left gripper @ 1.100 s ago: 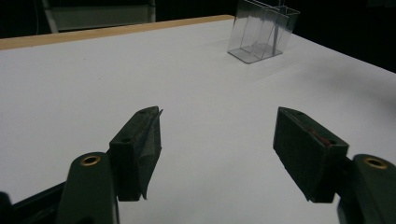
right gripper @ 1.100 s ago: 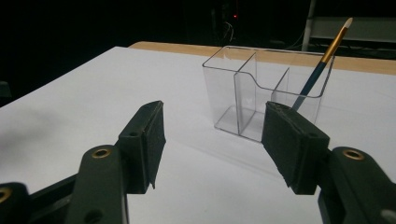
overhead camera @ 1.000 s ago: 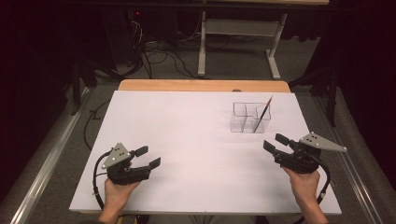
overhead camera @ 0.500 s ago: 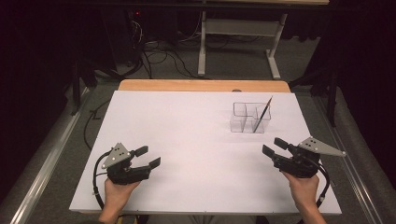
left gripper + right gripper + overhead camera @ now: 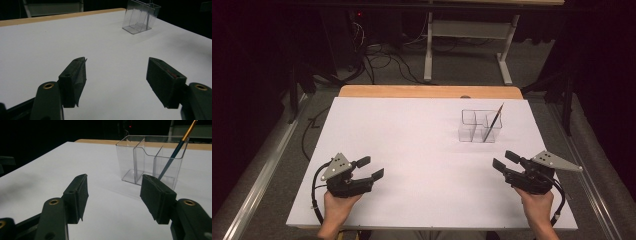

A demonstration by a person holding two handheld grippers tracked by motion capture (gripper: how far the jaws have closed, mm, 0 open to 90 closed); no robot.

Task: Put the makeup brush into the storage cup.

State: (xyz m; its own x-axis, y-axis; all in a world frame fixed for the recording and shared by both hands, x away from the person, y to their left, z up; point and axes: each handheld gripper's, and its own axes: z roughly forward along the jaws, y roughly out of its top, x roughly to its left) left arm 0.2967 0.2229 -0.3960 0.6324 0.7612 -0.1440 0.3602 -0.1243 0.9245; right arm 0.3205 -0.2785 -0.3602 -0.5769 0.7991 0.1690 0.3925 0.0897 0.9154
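Both pairs of fingers stand wide and hold nothing: on my right gripper (image 5: 113, 195) the black pads (image 5: 80, 192) frame bare white sheet, and my left gripper (image 5: 116, 80) shows the same gap. Compared with a second ago, the right gripper has crept a little nearer me and lower, away from the clear plastic three-compartment organiser (image 5: 480, 126); the left has not shifted at all. I read that as settling before an approach, so nothing of the work is done yet.

Using the organiser as my landmark: the slim dark-handled paintbrush with a gold ferrule (image 5: 176, 150) leans in its right-hand compartment, tip up and tilted right, seen from the right gripper. My right gripper (image 5: 511, 165) sits near the organiser, on its near side and slightly right, apart from it. My left gripper (image 5: 368, 169) lies well apart, far to the organiser's near left. The white-covered table (image 5: 412, 135) carries it all.
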